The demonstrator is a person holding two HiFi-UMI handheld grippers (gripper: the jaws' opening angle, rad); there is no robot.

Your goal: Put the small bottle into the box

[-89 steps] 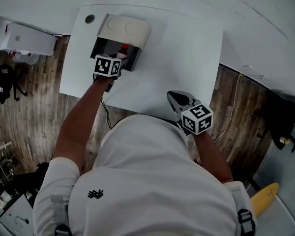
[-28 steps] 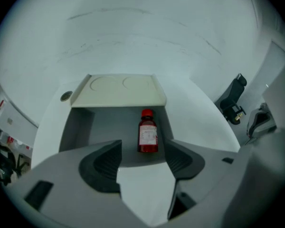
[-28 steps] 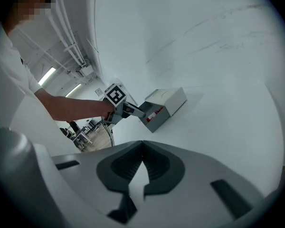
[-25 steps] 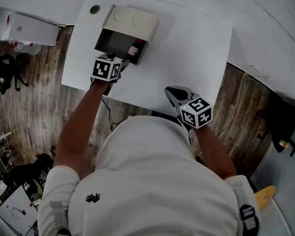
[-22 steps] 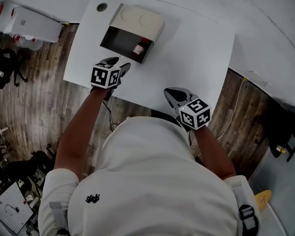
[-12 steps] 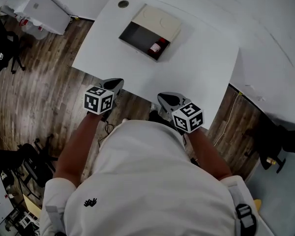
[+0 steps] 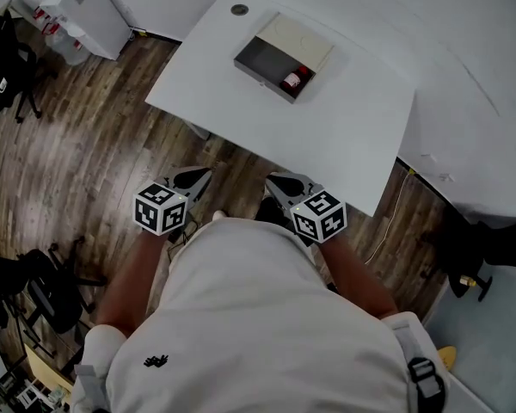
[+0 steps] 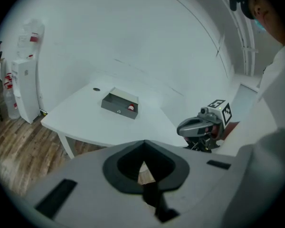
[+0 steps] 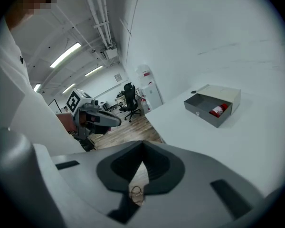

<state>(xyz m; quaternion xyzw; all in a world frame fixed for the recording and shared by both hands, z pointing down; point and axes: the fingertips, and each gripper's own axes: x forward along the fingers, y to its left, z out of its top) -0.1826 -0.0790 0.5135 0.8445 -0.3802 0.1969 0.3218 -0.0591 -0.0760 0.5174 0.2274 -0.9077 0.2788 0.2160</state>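
The bottle (image 7: 294,79) lies on its side inside the box (image 7: 262,56). It sits at the end of the box that is toward the right gripper (image 7: 279,183), with its red cap pointing at the cream lid half, so its long axis runs across the box. The box is a shallow grey tray with straight walls that look like metal, and it stands on a smooth white worktop (image 7: 344,136).

Both grippers are held close to the body, short of the worktop's near edge and over the wood floor. The box is straight ahead of both sets of jaws and well apart from them, the right gripper a little nearer than the left gripper (image 7: 198,177).

Each gripper's dark pads meet along a closed seam with nothing between them, so both are together and empty. As things lie, the task looks done and no grasp seems left to make.
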